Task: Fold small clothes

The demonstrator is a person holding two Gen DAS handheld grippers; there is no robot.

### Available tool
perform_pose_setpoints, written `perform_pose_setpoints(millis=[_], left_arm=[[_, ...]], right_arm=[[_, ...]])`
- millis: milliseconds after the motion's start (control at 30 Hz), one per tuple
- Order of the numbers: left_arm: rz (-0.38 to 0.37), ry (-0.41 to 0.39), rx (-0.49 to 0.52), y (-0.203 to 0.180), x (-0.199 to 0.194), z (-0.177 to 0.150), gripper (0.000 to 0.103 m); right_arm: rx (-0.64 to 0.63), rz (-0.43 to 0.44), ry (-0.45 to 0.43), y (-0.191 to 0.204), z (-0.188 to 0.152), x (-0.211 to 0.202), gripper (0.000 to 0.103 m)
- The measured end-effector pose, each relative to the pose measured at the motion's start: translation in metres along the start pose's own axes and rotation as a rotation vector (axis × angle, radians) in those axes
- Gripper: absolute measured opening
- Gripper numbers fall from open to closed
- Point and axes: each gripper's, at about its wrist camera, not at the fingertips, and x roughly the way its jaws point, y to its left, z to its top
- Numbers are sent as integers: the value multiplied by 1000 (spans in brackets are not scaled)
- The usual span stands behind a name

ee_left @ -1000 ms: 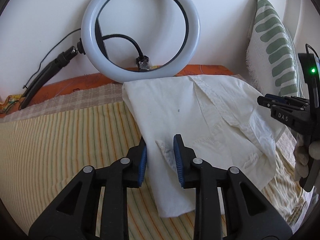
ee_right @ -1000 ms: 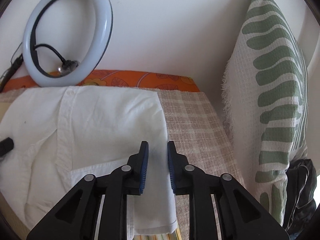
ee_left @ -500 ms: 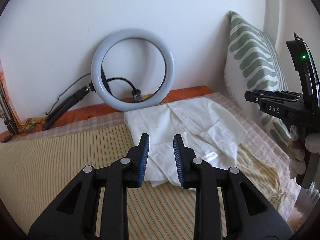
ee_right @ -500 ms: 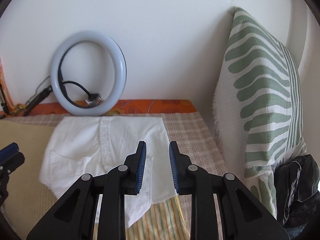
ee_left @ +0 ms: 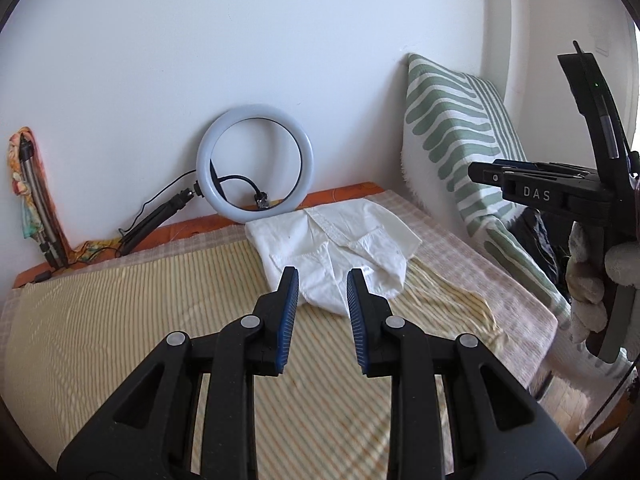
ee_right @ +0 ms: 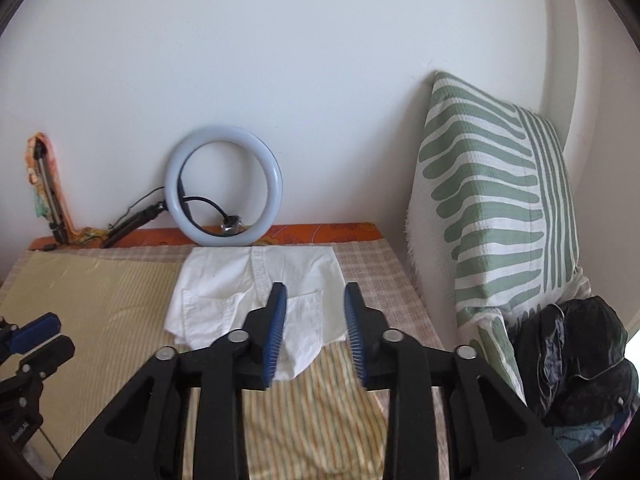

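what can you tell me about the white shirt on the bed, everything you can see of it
The white shirt is small, of thin woven fabric that looks like cotton, with a buttoned placket down the middle and stitched patch pockets. It lies folded into a compact, slightly rumpled bundle, flat on the striped bed cover and partly on the checked cloth, just in front of the ring light. Neither tool touches it; both are raised clear of it.

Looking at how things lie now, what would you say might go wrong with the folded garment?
The folded white cotton shirt lies loosely, its lower corner hanging uneven, so the fold may slacken. It also sits close to the white ring light leaning on the wall; reaching back in could knock it. Both the left gripper and the right gripper, whose jaws are opening, hold nothing.
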Motion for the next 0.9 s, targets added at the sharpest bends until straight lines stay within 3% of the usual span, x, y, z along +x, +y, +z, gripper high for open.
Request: perform_pose_setpoints(millis=[200, 267, 300, 333, 400, 500, 733, 900], left_arm=[[-26, 6, -3, 12, -54, -33, 24], [-29, -2, -10, 18, -73, -44, 25], [-28, -10, -13, 20, -80, -48, 32], [-27, -18, -14, 23, -87, -52, 48], [-15, -40, -16, 29, -103, -64, 62], [-12, -47, -37, 42, -120, -79, 69], [52, -81, -24, 59, -136, -98, 96], [99, -74, -54, 74, -134, -103, 101]], right_arm=[[-23, 11, -24, 39, -31, -61, 37], [-2, 33, -40, 49, -41, -79, 55], [9, 34, -50, 54, -46, -88, 59], [11, 33, -63, 60, -51, -96, 63], [-6, 8, -87, 72, -60, -108, 65], [-20, -34, -133, 89, -73, -123, 82], [17, -35, -143, 113, -87, -125, 83], [19, -51, -160, 126, -101, -118, 83]])
